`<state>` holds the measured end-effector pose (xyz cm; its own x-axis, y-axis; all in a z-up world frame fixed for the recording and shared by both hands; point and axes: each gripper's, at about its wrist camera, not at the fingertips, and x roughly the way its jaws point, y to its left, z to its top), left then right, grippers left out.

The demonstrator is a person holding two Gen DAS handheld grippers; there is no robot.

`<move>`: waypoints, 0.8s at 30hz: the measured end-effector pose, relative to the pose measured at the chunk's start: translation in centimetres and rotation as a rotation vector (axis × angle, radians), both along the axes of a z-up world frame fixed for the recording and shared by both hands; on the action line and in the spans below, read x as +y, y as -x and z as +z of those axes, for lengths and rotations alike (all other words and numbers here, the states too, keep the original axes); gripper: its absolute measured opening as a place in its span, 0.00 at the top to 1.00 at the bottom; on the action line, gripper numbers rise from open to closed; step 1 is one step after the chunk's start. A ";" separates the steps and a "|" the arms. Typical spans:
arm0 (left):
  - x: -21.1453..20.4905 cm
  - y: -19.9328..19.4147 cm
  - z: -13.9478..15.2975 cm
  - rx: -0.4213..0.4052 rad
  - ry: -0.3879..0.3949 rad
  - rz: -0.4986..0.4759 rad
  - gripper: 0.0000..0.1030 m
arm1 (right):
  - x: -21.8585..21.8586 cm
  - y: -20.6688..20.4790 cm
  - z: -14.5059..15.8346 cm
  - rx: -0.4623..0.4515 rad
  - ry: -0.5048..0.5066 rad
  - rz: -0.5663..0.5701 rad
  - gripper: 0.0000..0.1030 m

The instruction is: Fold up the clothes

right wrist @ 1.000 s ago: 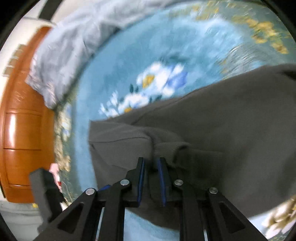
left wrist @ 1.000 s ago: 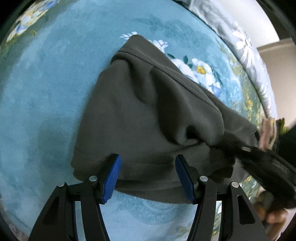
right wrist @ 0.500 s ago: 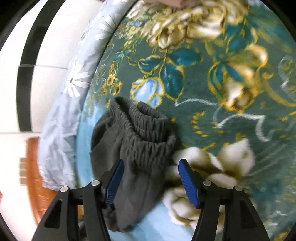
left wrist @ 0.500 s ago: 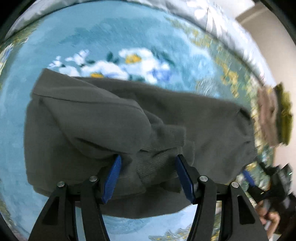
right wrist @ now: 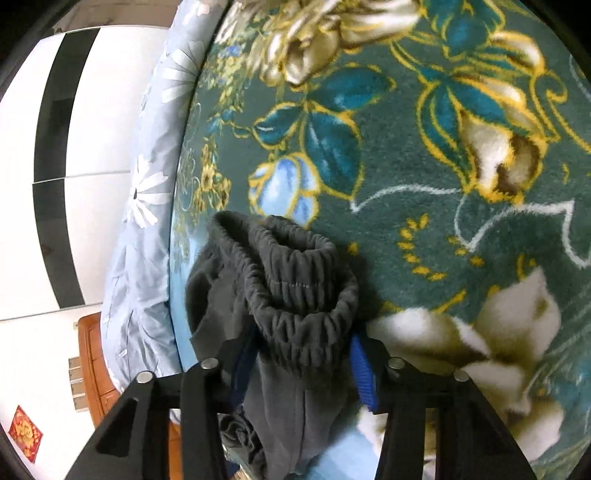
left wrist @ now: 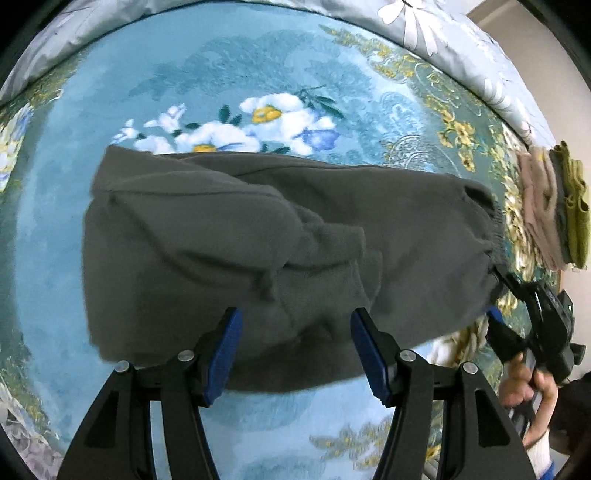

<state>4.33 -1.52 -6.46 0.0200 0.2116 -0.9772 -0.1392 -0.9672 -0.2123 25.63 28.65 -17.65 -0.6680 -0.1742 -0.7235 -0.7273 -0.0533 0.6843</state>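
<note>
Dark grey trousers (left wrist: 229,243) lie folded across a blue floral blanket (left wrist: 207,85). My left gripper (left wrist: 295,350) hangs open over their near edge, and its blue pads touch nothing. The elastic waistband (right wrist: 295,284) is at the trousers' right end. My right gripper (right wrist: 303,365) has its jaws closing around this bunched waistband. The cloth fills the gap, touches the right pad and covers most of the left one. In the left wrist view the right gripper (left wrist: 498,295) sits at that same end, held by a hand (left wrist: 524,384).
A stack of folded pink and olive clothes (left wrist: 546,210) lies at the blanket's right edge. A pale grey floral duvet (left wrist: 424,29) runs along the far side. Beyond the bed are a white wall (right wrist: 92,147) and a wooden cabinet (right wrist: 92,362).
My right gripper let go of the fold it pinched, swung to the waistband end, opened wide and is narrowing on it. My left gripper stayed open and moved away, so more of the trousers show.
</note>
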 end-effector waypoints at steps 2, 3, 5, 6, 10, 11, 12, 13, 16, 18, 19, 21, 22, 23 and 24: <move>-1.0 -0.6 1.1 0.005 -0.009 0.009 0.39 | -0.7 0.5 2.1 -0.001 -0.047 0.010 0.60; -1.7 -0.7 1.6 0.009 -0.015 0.016 0.39 | -1.1 0.8 3.3 0.001 -0.076 0.020 0.60; -2.9 -0.9 2.5 0.018 -0.026 0.029 0.39 | -2.7 1.9 7.0 0.002 -0.188 0.102 0.61; -3.6 -1.0 3.0 0.024 -0.032 0.036 0.39 | -3.6 2.7 8.9 0.002 -0.249 0.146 0.61; -8.1 -1.4 5.2 0.057 -0.040 0.070 0.39 | -10.4 6.6 17.6 0.006 -0.549 0.382 0.61; -9.4 -1.5 5.7 0.065 -0.039 0.082 0.39 | -12.3 7.3 19.2 0.007 -0.614 0.438 0.61; -10.7 -1.6 6.1 0.072 -0.038 0.095 0.39 | -14.5 8.9 20.6 0.008 -0.680 0.502 0.61; -12.0 -1.7 6.5 0.079 -0.038 0.110 0.39 | -17.1 10.1 22.0 0.010 -0.750 0.574 0.61; -16.5 -2.6 7.5 0.094 -0.029 0.158 0.39 | -24.8 13.2 24.0 0.010 -0.892 0.775 0.61; -18.9 -3.2 7.7 0.094 -0.026 0.194 0.39 | -29.4 15.0 23.6 -0.019 -0.955 0.887 0.61; -20.1 -3.5 7.8 0.093 -0.026 0.216 0.39 | -31.6 15.8 23.0 -0.044 -0.988 0.939 0.61; -22.6 -4.2 7.6 0.091 -0.034 0.267 0.39 | -35.8 17.4 21.5 -0.095 -1.041 1.036 0.61; -23.6 -4.6 7.5 0.087 -0.040 0.294 0.39 | -37.4 18.2 20.3 -0.126 -1.058 1.077 0.61; -24.6 -5.0 7.3 0.083 -0.047 0.321 0.39 | -38.9 18.8 19.1 -0.166 -1.079 1.114 0.61; -25.7 -5.4 7.2 0.079 -0.053 0.348 0.39 | -40.4 19.3 17.8 -0.206 -1.101 1.152 0.60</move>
<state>9.70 -27.20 0.71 -0.1375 0.2433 -0.9602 0.1780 -0.9475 -0.2655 6.29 -11.80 0.18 -0.4357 0.1499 -0.8875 -0.0242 -0.9876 -0.1549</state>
